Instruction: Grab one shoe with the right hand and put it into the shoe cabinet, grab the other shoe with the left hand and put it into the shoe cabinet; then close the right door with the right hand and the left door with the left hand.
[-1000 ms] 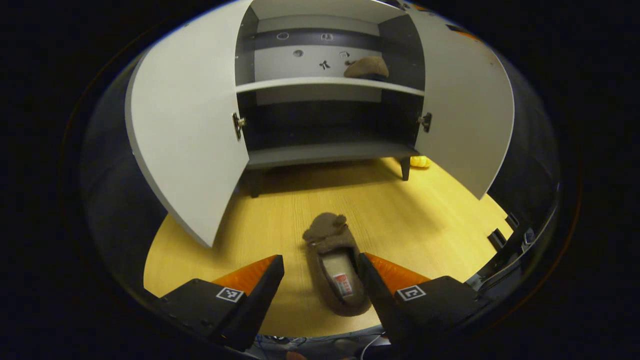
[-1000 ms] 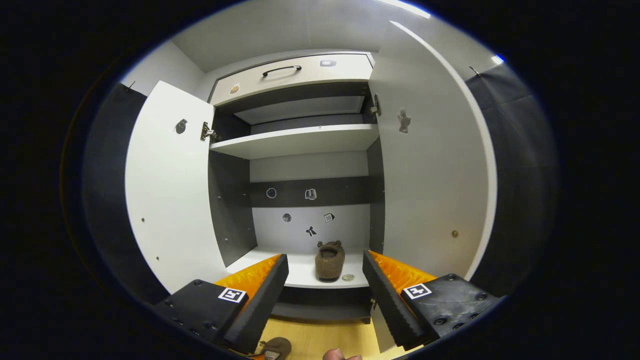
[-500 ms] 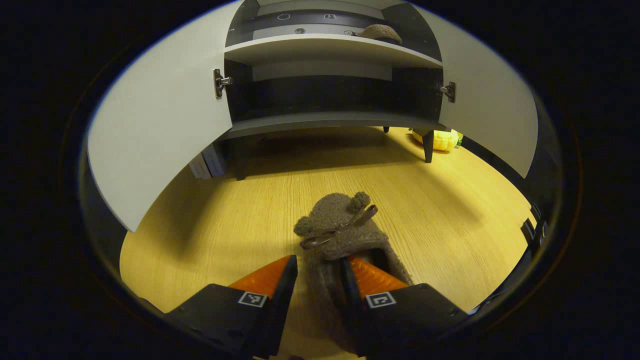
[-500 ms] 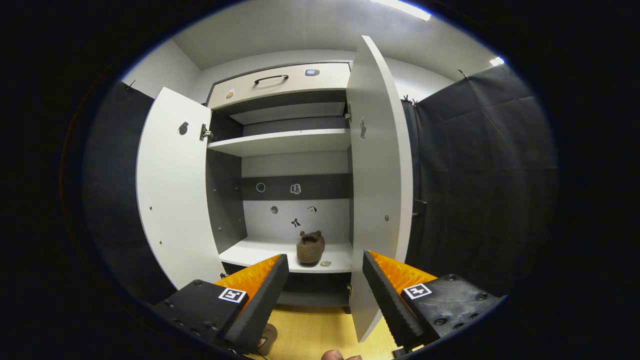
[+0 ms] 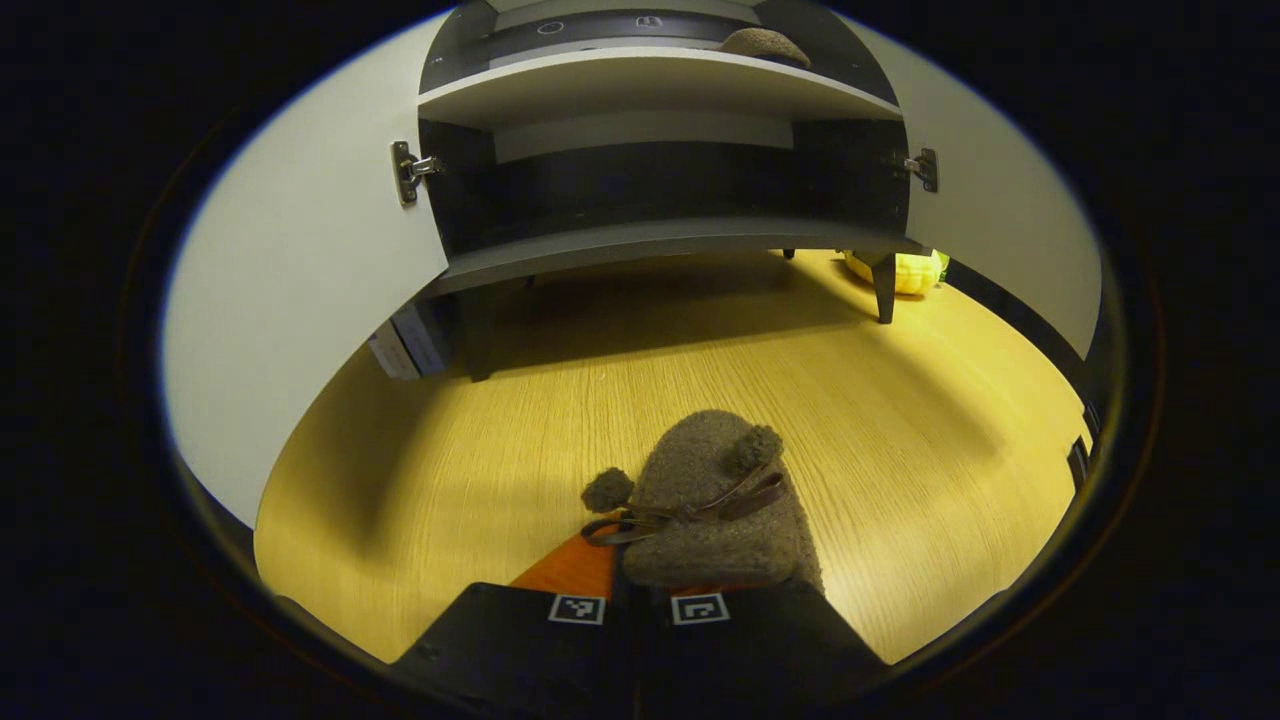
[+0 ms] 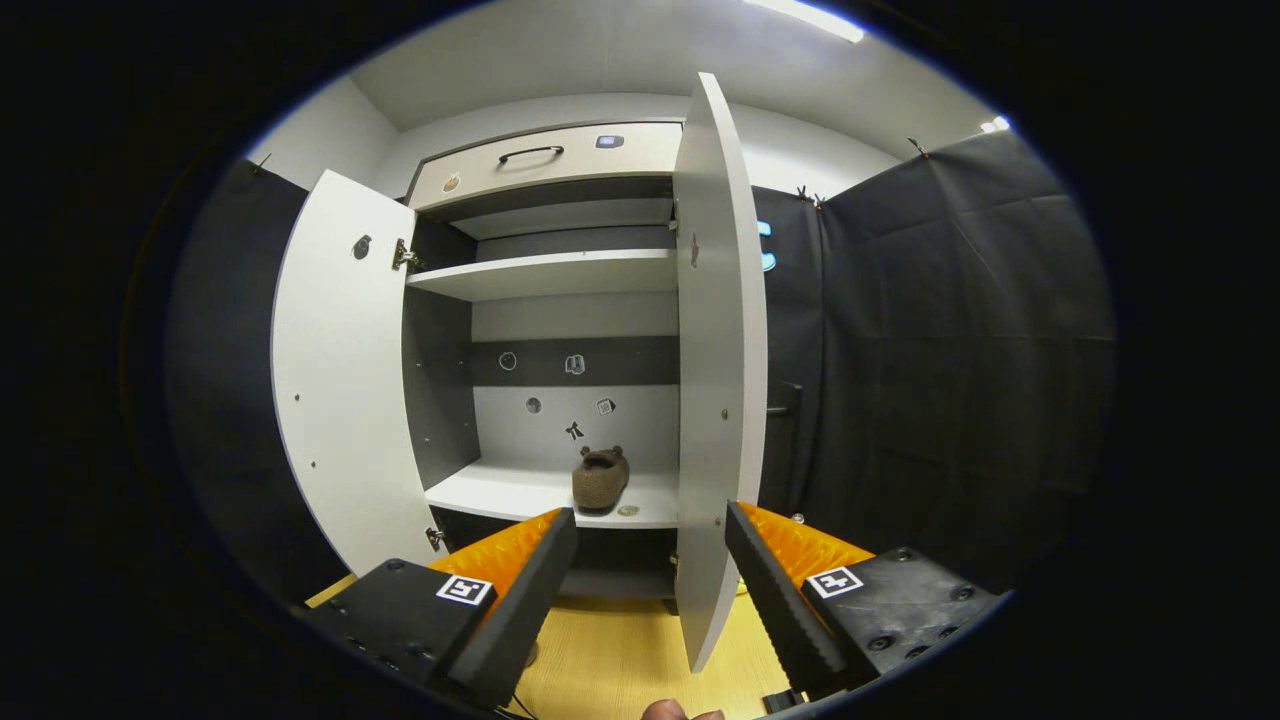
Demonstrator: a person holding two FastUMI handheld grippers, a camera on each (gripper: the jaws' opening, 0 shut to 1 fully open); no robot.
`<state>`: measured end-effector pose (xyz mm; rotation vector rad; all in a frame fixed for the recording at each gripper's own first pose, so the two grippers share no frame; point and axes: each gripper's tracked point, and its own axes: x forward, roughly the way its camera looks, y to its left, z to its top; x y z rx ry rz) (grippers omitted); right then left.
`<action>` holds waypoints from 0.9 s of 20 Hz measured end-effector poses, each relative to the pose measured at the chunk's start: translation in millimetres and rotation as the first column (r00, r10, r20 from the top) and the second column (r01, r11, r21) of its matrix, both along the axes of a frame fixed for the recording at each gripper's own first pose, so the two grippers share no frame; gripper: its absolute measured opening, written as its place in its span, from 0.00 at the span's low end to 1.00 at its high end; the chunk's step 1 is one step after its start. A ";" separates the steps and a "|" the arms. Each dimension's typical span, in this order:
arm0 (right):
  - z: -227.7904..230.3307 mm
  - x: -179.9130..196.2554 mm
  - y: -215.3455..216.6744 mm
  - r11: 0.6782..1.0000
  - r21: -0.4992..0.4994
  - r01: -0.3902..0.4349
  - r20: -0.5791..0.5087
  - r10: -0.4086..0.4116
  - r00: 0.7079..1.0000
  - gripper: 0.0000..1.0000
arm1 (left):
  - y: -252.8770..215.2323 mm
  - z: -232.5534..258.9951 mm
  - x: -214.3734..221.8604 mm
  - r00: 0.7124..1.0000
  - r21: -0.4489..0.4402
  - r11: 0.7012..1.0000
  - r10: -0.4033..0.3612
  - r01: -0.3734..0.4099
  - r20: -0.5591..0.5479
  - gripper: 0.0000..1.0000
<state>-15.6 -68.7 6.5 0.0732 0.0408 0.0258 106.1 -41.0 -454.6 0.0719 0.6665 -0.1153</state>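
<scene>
So you are roughly at the midpoint. One brown fuzzy shoe (image 6: pixel 600 479) already sits on the white middle shelf (image 6: pixel 520 495) of the shoe cabinet (image 6: pixel 560 300), toward the right side of that shelf, just left of the right door's edge as the right gripper view sees it. Your right gripper (image 6: pixel 650 570) hangs in front of the cabinet with its fingers spread wide and nothing between them, so I judge its shoe step done.

The other shoe (image 5: pixel 705 500) is down on the wooden floor (image 5: pixel 900 400), well short of the cabinet, toe with its bow and pompoms pointing toward the cabinet. Your left gripper (image 5: pixel 640 600) is drawn in narrow at the shoe's heel end; it looks clamped on the heel, though the contact itself lies under the toe's fuzz and at the picture's lower edge, so I cannot confirm that both fingers press on it.

What is left, as I read it: lift this shoe, set it in the cabinet, then swing the right door (image 6: pixel 715 380) shut with the right gripper and the left door (image 6: pixel 340 370) with the left. Both doors stand open now.

Hard to make out: the small round thing beside the shelved shoe, the yellow object (image 5: pixel 900 272) behind the cabinet's far right leg, and whether the shoe on the floor is already lifted clear of it.
</scene>
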 end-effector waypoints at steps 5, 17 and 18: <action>-1.9 2.6 -7.9 1.000 0.028 -0.006 -0.005 0.006 1.000 1.00 | -6.0 67.0 -11.9 1.000 0.003 1.000 0.027 -0.027 -0.001 0.08; -26.2 6.2 -33.6 0.998 0.057 0.007 -0.020 -0.005 1.000 0.98 | -20.7 314.1 13.7 0.991 -0.083 0.992 0.099 -0.092 0.091 0.07; -30.3 6.6 -35.6 0.998 0.059 0.011 -0.026 -0.009 1.000 0.98 | -22.6 329.9 21.5 0.991 -0.078 0.993 0.093 -0.086 0.098 0.08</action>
